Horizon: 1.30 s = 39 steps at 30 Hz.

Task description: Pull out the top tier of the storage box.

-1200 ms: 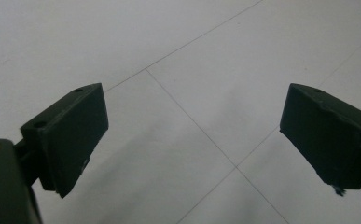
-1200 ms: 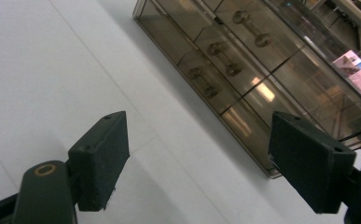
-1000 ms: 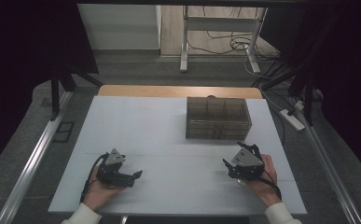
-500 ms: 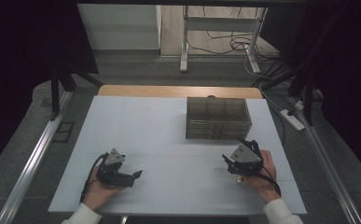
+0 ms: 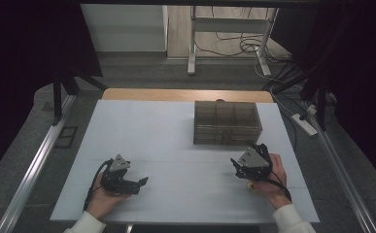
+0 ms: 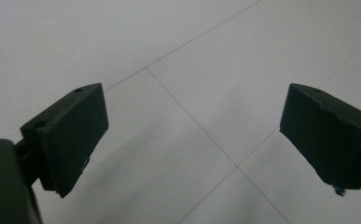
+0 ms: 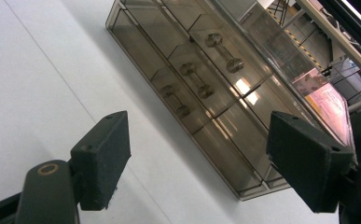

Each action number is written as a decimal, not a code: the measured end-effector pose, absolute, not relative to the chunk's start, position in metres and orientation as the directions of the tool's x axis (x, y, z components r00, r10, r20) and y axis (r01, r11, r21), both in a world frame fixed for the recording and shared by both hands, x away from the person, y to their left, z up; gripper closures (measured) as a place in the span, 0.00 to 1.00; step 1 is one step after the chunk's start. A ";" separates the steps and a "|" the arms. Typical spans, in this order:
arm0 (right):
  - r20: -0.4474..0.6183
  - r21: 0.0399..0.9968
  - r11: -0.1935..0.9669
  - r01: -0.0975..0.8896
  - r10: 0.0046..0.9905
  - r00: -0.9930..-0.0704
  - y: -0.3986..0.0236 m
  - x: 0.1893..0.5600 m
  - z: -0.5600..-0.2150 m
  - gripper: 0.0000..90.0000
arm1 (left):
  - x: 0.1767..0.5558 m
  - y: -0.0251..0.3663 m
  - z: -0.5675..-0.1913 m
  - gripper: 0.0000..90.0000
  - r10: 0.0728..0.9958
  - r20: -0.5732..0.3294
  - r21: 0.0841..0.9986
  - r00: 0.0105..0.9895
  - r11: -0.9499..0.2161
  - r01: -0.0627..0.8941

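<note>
While both hands rest near the desk's [image 5: 176, 126] front edge, left gripper [image 5: 138, 182] and right gripper [image 5: 238, 167] stand with jaws apart, nothing between. Smoky clear drawer box [image 5: 227, 122] sits toward far right corner. Grey floor [image 5: 142, 73], cables [image 5: 234, 43] behind.

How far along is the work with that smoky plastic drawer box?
Barely begun, it seems. Done: nothing visible; the drawer box looks shut, its three handled drawers pushed in. In hand: the right gripper faces the box with jaws open and empty, apart from it. The left gripper is open over the bare white table. Left: probably reaching a handle and pulling.
</note>
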State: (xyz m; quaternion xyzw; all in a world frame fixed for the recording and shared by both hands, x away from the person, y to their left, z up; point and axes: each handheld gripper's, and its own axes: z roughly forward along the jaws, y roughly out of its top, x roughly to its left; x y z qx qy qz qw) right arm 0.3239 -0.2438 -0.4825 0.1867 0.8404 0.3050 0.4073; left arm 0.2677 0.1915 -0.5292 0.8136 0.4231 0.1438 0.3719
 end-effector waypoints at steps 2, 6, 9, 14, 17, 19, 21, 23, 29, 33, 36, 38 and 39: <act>-0.573 0.669 0.741 0.063 0.567 -0.592 -0.243 0.325 -0.483 0.24 | 0.268 0.191 -0.529 0.08 0.795 -0.080 0.727 0.601 -0.366 0.581; -0.572 0.666 0.743 0.068 0.567 -0.593 -0.242 0.327 -0.482 0.24 | 0.267 0.192 -0.529 0.08 0.796 -0.080 0.728 0.600 -0.364 0.581; -0.581 0.664 0.745 0.062 0.567 -0.584 -0.242 0.328 -0.482 0.24 | 0.268 0.191 -0.529 0.08 0.796 -0.080 0.728 0.600 -0.364 0.581; -0.582 0.667 0.743 0.061 0.570 -0.580 -0.241 0.330 -0.481 0.25 | 0.268 0.192 -0.529 0.08 0.796 -0.080 0.728 0.600 -0.365 0.581; -0.587 0.665 0.744 0.055 0.567 -0.577 -0.239 0.331 -0.481 0.25 | 0.268 0.192 -0.529 0.08 0.795 -0.080 0.727 0.601 -0.366 0.581; -0.593 0.657 0.752 0.055 0.561 -0.577 -0.237 0.333 -0.482 0.25 | 0.268 0.191 -0.529 0.08 0.795 -0.083 0.727 0.601 -0.364 0.582; -0.592 0.656 0.753 0.055 0.558 -0.581 -0.237 0.333 -0.482 0.25 | 0.268 0.191 -0.529 0.08 0.794 -0.082 0.726 0.602 -0.366 0.582; -0.595 0.655 0.754 0.055 0.560 -0.577 -0.236 0.334 -0.482 0.25 | 0.268 0.191 -0.530 0.08 0.793 -0.082 0.726 0.603 -0.368 0.581; -0.603 0.649 0.759 0.045 0.550 -0.578 -0.230 0.337 -0.484 0.25 | 0.268 0.191 -0.530 0.08 0.795 -0.082 0.726 0.601 -0.366 0.582; -0.618 0.638 0.769 0.039 0.542 -0.569 -0.228 0.338 -0.484 0.26 | 0.268 0.191 -0.530 0.08 0.795 -0.081 0.725 0.601 -0.367 0.583; -0.620 0.635 0.771 0.044 0.543 -0.566 -0.228 0.340 -0.484 0.26 | 0.268 0.191 -0.530 0.08 0.794 -0.080 0.724 0.602 -0.369 0.582; -0.620 0.634 0.772 0.045 0.543 -0.567 -0.228 0.341 -0.484 0.26 | 0.268 0.191 -0.530 0.08 0.794 -0.080 0.724 0.602 -0.369 0.583; -0.621 0.634 0.772 0.045 0.543 -0.565 -0.228 0.341 -0.484 0.26 | 0.268 0.191 -0.530 0.08 0.794 -0.080 0.724 0.602 -0.369 0.583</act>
